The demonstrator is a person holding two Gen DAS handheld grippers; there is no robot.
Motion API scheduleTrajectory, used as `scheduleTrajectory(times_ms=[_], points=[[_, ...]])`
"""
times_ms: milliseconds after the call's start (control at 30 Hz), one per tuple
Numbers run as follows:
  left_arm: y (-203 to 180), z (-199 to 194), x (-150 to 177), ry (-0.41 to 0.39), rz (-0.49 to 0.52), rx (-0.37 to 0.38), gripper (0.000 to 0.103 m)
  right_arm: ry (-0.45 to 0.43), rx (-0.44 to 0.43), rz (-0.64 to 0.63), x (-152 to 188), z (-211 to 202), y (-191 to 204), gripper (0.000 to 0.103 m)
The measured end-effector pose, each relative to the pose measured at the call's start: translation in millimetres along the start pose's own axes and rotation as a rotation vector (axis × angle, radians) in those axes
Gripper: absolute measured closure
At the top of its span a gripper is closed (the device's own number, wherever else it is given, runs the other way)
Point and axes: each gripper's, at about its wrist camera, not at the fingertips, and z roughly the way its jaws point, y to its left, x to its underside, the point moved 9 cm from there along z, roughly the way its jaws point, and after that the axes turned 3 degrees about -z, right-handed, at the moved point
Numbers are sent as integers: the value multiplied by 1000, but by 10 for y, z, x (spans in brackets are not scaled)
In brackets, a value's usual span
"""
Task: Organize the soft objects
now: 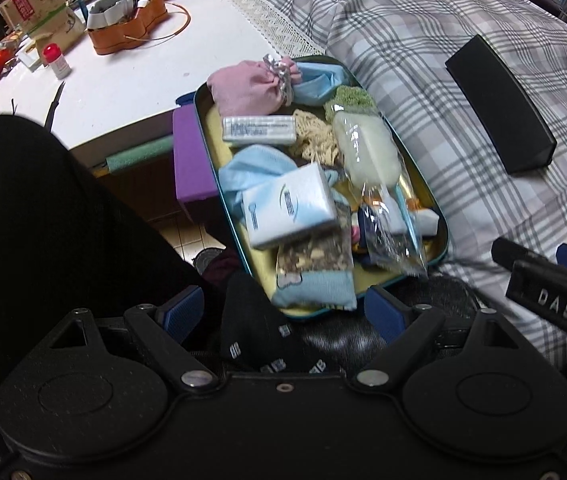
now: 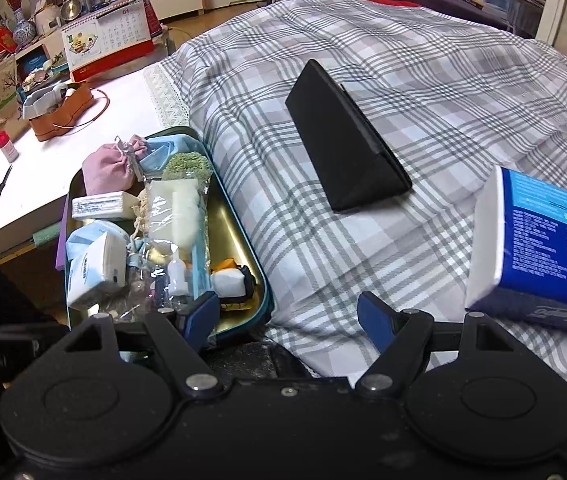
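Tin (image 1: 439, 216) sits at the bed edge, its near end hanging off over the floor, wedged between the plaid cover (image 2: 363, 80) and the white table (image 1: 131, 80). Likely parked there so both hands can reach it.

Soft things are packed inside the tin: pink pouch (image 1: 243, 88) at the 12 o'clock end, blue cloth (image 1: 315, 80) beside it at 1, green puff (image 1: 351, 100) further right. White sponge in wrap (image 1: 367, 148) runs down the right side. Tissue pack (image 1: 287, 204) lies tilted on another blue cloth (image 1: 251, 164) mid-tin. Sock (image 1: 315, 284) at the 6 o'clock end overhangs the rim. Small penguin toy (image 2: 231, 280) lies on bare tin floor at the near right corner.

Left gripper (image 1: 283, 312): jaws wide apart, nothing clamped; a black patterned cloth (image 1: 259, 340) lies below them, pads not pressing it. It hovers over the tin's near end, seemingly ready to pick or tidy.

Right gripper (image 2: 287, 316): jaws about half apart, empty, over the cover just right of the tin.

Off the tin, on the cover: black case (image 2: 343, 144) at 12 from the right gripper, blue box (image 2: 543, 240) at 2. Both look stiff, so probably not for sorting
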Motion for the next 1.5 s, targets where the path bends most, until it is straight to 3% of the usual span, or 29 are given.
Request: scheduleTrajectory(times_ms=[267,500,1500], points=[[-67,2,149,19,15,-4,19,1,12,-5,28,7,-7,28],[-86,-55,152,-43,-4,5,19,10,27,-19,49,36,9,28],[-169,107,178,40,10,14,18,42,35,-30,112,114,8,28]])
